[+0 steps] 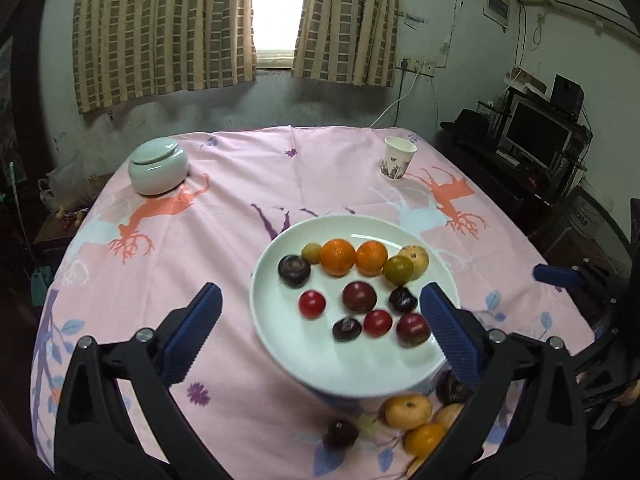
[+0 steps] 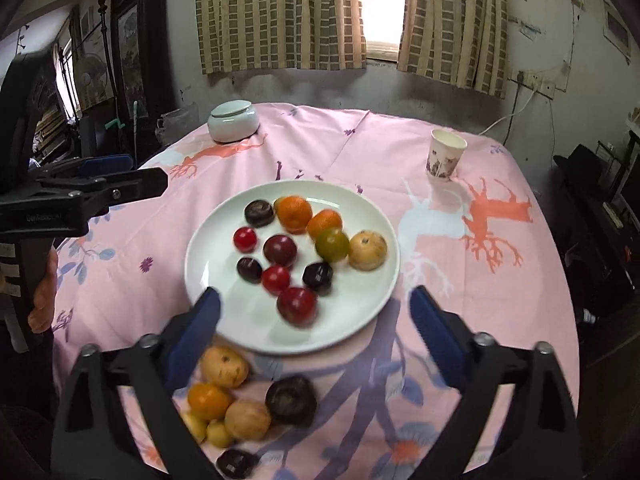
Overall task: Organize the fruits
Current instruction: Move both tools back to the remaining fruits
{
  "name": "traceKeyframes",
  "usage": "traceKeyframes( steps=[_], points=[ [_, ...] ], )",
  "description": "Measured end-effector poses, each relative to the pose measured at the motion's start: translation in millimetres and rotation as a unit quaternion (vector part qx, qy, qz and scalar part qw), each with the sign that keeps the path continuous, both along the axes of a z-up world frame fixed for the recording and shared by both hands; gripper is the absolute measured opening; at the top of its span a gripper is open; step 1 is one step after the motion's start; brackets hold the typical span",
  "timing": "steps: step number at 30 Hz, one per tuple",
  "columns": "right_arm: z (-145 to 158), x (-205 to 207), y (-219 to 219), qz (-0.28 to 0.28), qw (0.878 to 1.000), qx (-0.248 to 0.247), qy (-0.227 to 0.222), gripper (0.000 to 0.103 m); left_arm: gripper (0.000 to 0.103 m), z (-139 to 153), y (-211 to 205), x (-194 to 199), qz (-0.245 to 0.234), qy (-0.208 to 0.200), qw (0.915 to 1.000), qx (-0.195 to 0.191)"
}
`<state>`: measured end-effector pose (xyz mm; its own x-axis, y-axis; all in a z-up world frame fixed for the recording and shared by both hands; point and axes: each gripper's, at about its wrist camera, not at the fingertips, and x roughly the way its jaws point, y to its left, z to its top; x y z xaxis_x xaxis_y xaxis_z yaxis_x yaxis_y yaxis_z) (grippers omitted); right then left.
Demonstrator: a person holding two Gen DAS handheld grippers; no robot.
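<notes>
Nearest, loose fruits [image 2: 248, 404] lie in a cluster on the pink-clothed counter [image 2: 460, 312]. Both the left gripper [image 1: 320, 332] and right gripper [image 2: 316, 328] hover with fingers spread wide, holding nothing. Beyond, more fruit fills the white plate [image 2: 360, 304]. Farther stand a paper cup [image 2: 446, 154] and a lidded jar [image 2: 234, 120].

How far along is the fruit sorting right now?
Well along, not finished. Done: the white plate already holds a dozen or so fruits, oranges toward the back and darker ones in front. In hand: nothing; the left gripper and right gripper are both open and empty. Left: a cluster of loose fruits on the tablecloth beside the plate.
</notes>
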<state>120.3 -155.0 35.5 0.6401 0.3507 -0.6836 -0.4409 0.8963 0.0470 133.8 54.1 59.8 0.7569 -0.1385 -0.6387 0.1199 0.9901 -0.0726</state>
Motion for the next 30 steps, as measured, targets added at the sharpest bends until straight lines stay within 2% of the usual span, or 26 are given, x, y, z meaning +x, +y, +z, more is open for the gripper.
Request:
traceKeyframes(
  steps=[5, 11, 18, 23, 25, 28, 30],
  points=[
    [-25.6, -55.5, -8.0, -0.020, 1.000, 0.014, 0.011, 0.102, 0.101, -42.3, 7.7, -54.9, 0.027, 0.021, 0.9994, -0.009],
    [-55.6, -69.2, -12.9, -0.041, 0.998, 0.015, 0.049, 0.102, 0.101, -83.8, 7.6, -82.9, 0.018, 0.075, 0.9970, -0.012],
    [-67.1, -62.9, -16.4, -0.056, 0.996, 0.009, 0.061, 0.102, 0.101, -92.5, 5.7, -91.0, 0.007, 0.086, 0.9961, -0.020],
    [-64.4, -60.1, -19.7, -0.070, 0.996, -0.039, 0.024, 0.102, 0.101, -93.8, 7.7, -92.3, 0.011, 0.088, 0.9959, -0.019],
    [-69.6, -54.6, -25.2, -0.070, 0.996, -0.056, 0.022, 0.102, 0.101, -96.4, 9.4, -92.3, 0.013, 0.093, 0.9954, -0.020],
    [-84.1, -44.3, -31.4, -0.063, 0.995, -0.069, 0.046, 0.102, 0.101, -97.5, 9.5, -92.2, 0.011, 0.097, 0.9949, -0.022],
    [-93.5, -38.5, -33.0, -0.045, 0.996, -0.058, 0.059, 0.102, 0.101, -96.5, 8.1, -93.2, 0.009, 0.096, 0.9951, -0.022]
  ],
)
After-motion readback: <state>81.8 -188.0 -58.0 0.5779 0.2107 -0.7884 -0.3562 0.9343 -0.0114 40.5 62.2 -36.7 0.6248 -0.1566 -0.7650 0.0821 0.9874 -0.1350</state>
